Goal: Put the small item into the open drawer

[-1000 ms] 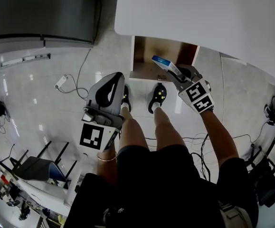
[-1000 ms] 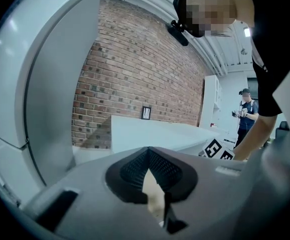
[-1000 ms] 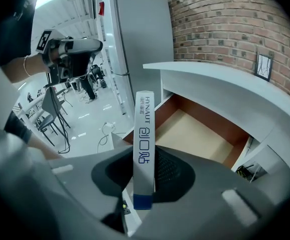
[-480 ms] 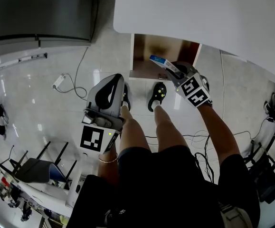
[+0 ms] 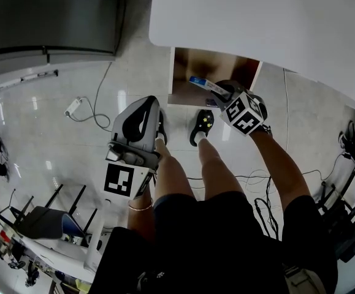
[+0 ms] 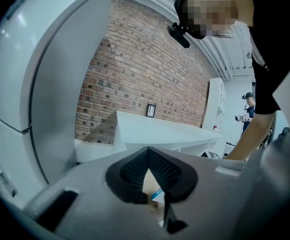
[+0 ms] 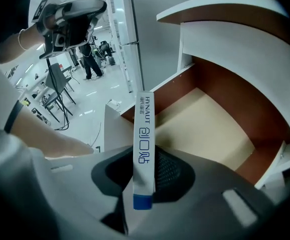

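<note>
1. Box (image 7: 145,149) first: I have it clenched edge-on in the right gripper (image 7: 145,176). It is a slim white carton with a blue end. The blue end faces the camera and the printed side runs out past the fingertips.
2. In the head view the right gripper (image 5: 221,94) hangs over the front edge of the open drawer (image 5: 186,66), tilted steeply down. Its marker cube (image 5: 244,113) faces up at me.
3. The box (image 5: 202,84) reaches from the jaws over the drawer's opening, near the front edge. It is held in the air, not lying on the drawer bottom.
4. The right gripper view looks down into the drawer (image 7: 210,126): pale floor, red-brown walls, white front panel nearest me. The box's far end points toward the front left corner.
5. The drawer stands pulled out from under the near edge of the white desk (image 5: 257,17).
6. The left gripper (image 5: 141,103) sits over the tiled floor (image 5: 54,121), beside my left leg and well apart from the drawer.
7. Its own view shows the left gripper (image 6: 148,151) with the jaw tips closed on each other and nothing between them. A brick wall (image 6: 134,74) stands beyond.
8. My black shoes (image 5: 203,126) stand on the floor just in front of the drawer.
</note>
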